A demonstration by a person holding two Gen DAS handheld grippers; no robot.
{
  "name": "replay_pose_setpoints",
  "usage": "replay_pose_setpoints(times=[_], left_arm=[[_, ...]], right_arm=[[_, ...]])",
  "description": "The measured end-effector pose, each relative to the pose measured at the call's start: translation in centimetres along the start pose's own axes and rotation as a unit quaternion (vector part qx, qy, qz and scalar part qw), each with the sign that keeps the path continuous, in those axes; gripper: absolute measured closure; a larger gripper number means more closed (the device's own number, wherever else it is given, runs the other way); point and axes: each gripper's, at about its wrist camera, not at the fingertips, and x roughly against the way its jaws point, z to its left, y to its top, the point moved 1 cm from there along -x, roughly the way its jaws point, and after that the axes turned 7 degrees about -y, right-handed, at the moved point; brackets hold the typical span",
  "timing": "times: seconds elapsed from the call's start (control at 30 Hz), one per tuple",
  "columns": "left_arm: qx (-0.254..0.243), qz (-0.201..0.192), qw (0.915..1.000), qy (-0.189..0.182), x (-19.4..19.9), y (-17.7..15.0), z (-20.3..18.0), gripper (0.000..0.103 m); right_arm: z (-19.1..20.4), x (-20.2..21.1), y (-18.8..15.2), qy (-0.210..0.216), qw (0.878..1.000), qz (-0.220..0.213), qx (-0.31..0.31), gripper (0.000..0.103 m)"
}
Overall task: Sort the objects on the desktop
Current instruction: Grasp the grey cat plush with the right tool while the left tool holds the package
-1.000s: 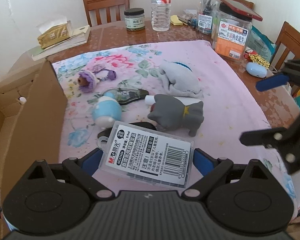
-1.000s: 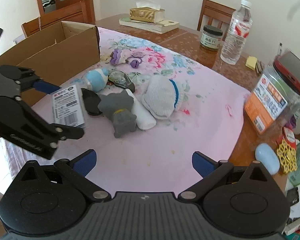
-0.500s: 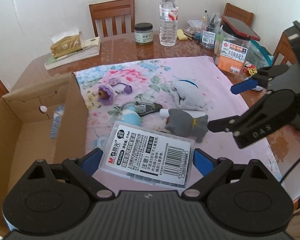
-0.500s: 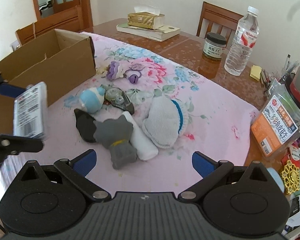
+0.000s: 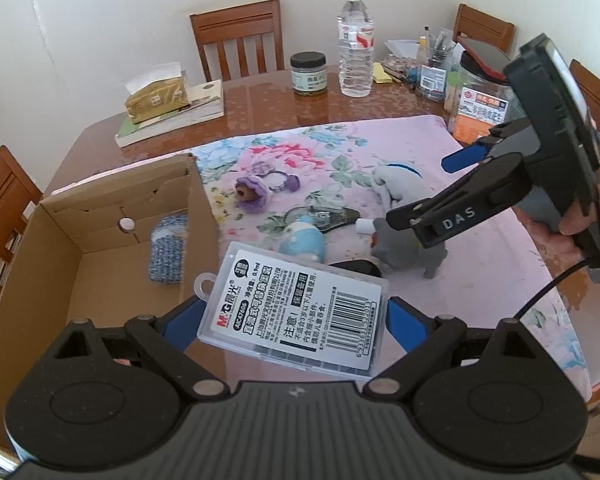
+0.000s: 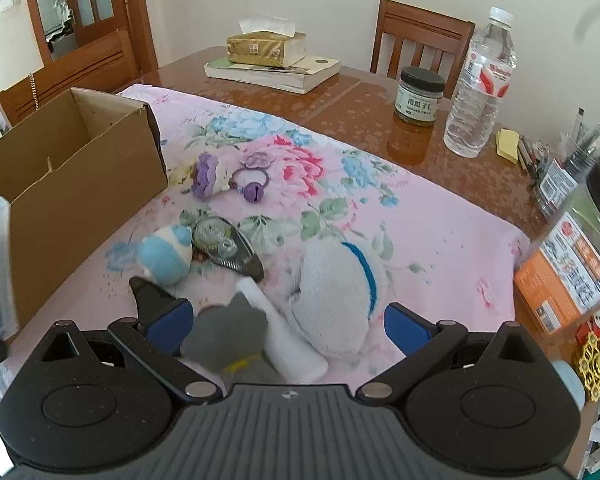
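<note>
My left gripper is shut on a clear plastic refill case with a white barcode label, held in the air beside the open cardboard box. A blue knitted piece lies inside the box. On the floral cloth lie a grey toy cat, a white sock, a blue-white plush, a black correction tape and a purple crochet keychain. My right gripper hangs open just above the grey cat and the sock, touching neither that I can see. A hand holds that gripper in the left wrist view.
The brown table's far side carries a water bottle, a dark-lidded jar and a tissue box on books. A snack jar and pen cup stand at the right edge. Wooden chairs ring the table.
My left gripper has risen and shifted left with the case, so the box's inside now shows. My right gripper has moved in over the toys, from the cloth's near edge to above the grey cat.
</note>
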Motion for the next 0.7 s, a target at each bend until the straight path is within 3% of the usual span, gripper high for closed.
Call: replay_pose_setpoints(times=[0.33, 0.53, 0.7], left_arm=[[0.013, -0.001, 0.9999, 0.005, 0.1, -0.1, 1.5, 0.008], [0.013, -0.002, 0.9999, 0.002, 0.1, 0.0, 1.9, 0.008], [0.009, -0.006, 0.9999, -0.005, 0.2, 0.1, 1.7, 0.008]], right_arm=[[2.1, -2.7, 1.2, -0.008, 1.0, 0.007, 0.014, 0.0], [2.7, -3.0, 0.3, -0.026, 0.999, 0.009, 0.032, 0.0], [2.2, -2.3, -0.8, -0.011, 1.0, 0.019, 0.014, 0.0]])
